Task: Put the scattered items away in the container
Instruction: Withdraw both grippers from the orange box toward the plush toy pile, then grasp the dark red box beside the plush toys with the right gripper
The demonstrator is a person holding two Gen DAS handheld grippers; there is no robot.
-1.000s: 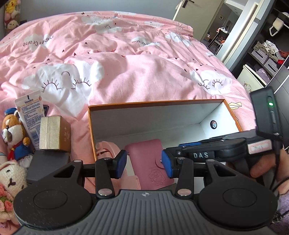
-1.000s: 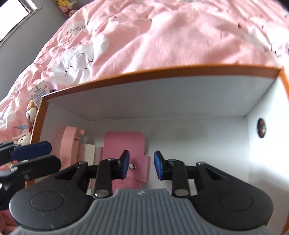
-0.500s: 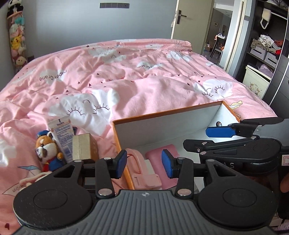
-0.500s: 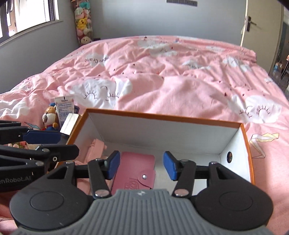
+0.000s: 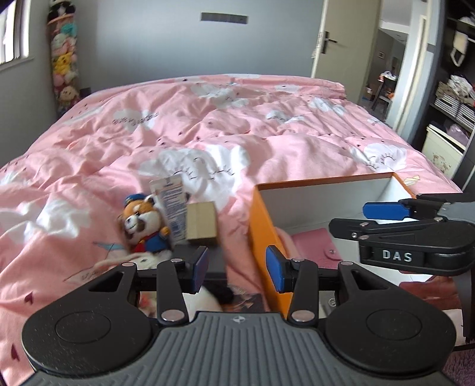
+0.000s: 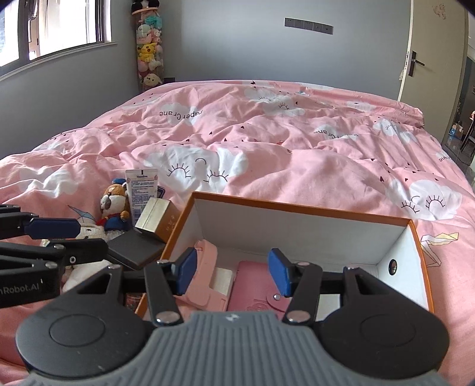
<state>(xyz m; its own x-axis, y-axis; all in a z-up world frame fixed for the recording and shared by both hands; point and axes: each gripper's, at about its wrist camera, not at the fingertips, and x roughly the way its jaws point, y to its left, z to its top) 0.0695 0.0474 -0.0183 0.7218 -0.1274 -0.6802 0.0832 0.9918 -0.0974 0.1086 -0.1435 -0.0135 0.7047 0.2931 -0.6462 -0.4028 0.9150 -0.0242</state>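
Nothing is held by the left gripper (image 5: 236, 268), whose jaws stand about half open above the bedding just outside the orange box (image 6: 414, 234); the right gripper (image 6: 233, 274) is likewise empty, its jaws having just been opened to a similar gap over the box's interior. Inside the box a pink wallet (image 6: 258, 292) with a snap flap and a paler pink item (image 6: 204, 276) are already laid flat, so part of the tidying can be judged as done. Left outside, just beside the box's left wall, are a small gold carton (image 6: 157, 218), a white tube (image 6: 142, 193), a plush dog in a blue outfit (image 6: 114, 207), a dark flat case (image 6: 133, 251) and a white plush (image 6: 86, 234), clustered and touching. Everything rests on a rumpled pink duvet (image 6: 267, 148) printed with clouds. Beyond it grey walls, a window (image 6: 59, 26), a column of soft toys (image 6: 148, 50) and a door (image 6: 427, 59) are seen.
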